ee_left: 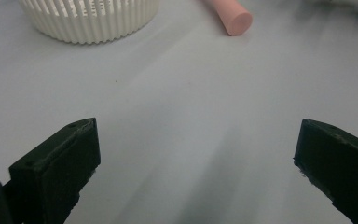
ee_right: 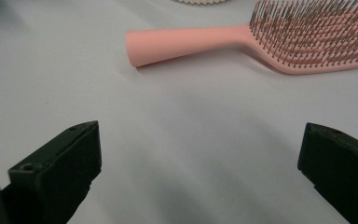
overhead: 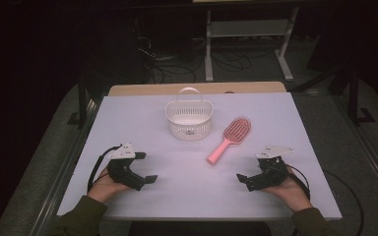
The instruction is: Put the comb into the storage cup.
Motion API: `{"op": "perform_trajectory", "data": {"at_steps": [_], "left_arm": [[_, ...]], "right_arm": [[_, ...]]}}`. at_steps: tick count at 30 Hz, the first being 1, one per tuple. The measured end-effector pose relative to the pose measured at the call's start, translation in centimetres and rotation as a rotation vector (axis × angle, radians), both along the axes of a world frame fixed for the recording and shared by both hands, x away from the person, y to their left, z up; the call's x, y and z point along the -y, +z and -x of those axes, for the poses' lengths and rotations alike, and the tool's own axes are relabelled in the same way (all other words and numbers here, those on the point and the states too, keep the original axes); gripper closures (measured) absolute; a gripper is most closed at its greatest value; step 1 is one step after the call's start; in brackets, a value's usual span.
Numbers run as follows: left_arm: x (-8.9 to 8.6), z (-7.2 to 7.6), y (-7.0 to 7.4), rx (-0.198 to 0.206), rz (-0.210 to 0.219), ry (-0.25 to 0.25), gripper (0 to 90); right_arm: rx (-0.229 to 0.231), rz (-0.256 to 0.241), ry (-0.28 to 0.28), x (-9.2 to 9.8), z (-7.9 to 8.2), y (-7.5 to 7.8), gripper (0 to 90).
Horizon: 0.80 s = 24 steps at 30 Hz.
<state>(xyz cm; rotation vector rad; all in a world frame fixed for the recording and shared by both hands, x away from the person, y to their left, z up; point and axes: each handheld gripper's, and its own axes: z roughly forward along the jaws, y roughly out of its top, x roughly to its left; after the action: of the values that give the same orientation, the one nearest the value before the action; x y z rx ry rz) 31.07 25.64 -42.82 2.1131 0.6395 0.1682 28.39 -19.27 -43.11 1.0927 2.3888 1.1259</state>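
Observation:
A pink hairbrush [overhead: 230,138] lies bristles up on the white table, its handle end [ee_left: 236,20] pointing toward the near side; its bristled head [ee_right: 314,39] sits at the top right of the right gripper view. A white slatted basket [overhead: 189,118] with a loop handle stands just left of the brush, and its ribbed wall [ee_left: 89,22] fills the top left of the left gripper view. My left gripper [overhead: 146,181] rests open near the front left of the table. My right gripper [overhead: 243,180] rests open at the front right, nothing between its jaws.
The white tabletop [overhead: 142,123] sits on a wooden board whose edge [overhead: 142,89] shows at the back. Beyond it, a white metal stand [overhead: 248,34] and cables lie on the dark floor. A person's hands hold both grippers near the table's front edge.

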Motion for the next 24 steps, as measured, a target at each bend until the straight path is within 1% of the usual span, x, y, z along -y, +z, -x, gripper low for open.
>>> {"op": "perform_trajectory", "data": {"at_steps": [2, 6, 9, 12, 14, 17, 18, 24], "left_arm": [[-0.05, -0.09, -0.02, -0.015, 0.005, 0.002, 0.0], [0.03, -0.03, 0.06, -0.022, 0.014, 0.004, 0.0], [0.08, 0.0, 0.13, -0.029, 0.018, 0.003, 0.0], [-0.01, 0.22, 0.25, -0.024, 0.013, 0.001, 0.0], [-0.09, 0.34, 0.29, -0.017, 0.013, 0.004, 0.0], [-0.23, 0.38, 0.15, -0.016, -0.001, 0.0, 0.0], [-0.3, 0.42, 0.08, -0.018, -0.001, 0.002, 0.0], [-0.49, 0.34, 0.0, -0.026, 0.008, 0.012, 0.0]], "right_arm": [[0.0, 0.002, -0.002, 0.06, 0.03, 0.01, 0.0], [-0.015, -0.004, 0.001, 0.11, 0.03, 0.03, 0.0], [-0.024, -0.005, 0.016, 0.06, 0.06, 0.05, 0.0], [-0.022, -0.01, 0.021, 0.12, 0.1, 0.21, 0.0], [-0.028, -0.022, 0.024, 0.23, -0.1, 0.31, 0.0], [-0.025, -0.009, 0.029, 0.19, -0.14, 0.47, 0.0], [-0.024, -0.008, 0.02, 0.17, -0.24, 0.55, 0.0], [-0.027, -0.012, 0.016, 0.13, -0.47, 0.79, 0.0]]}}
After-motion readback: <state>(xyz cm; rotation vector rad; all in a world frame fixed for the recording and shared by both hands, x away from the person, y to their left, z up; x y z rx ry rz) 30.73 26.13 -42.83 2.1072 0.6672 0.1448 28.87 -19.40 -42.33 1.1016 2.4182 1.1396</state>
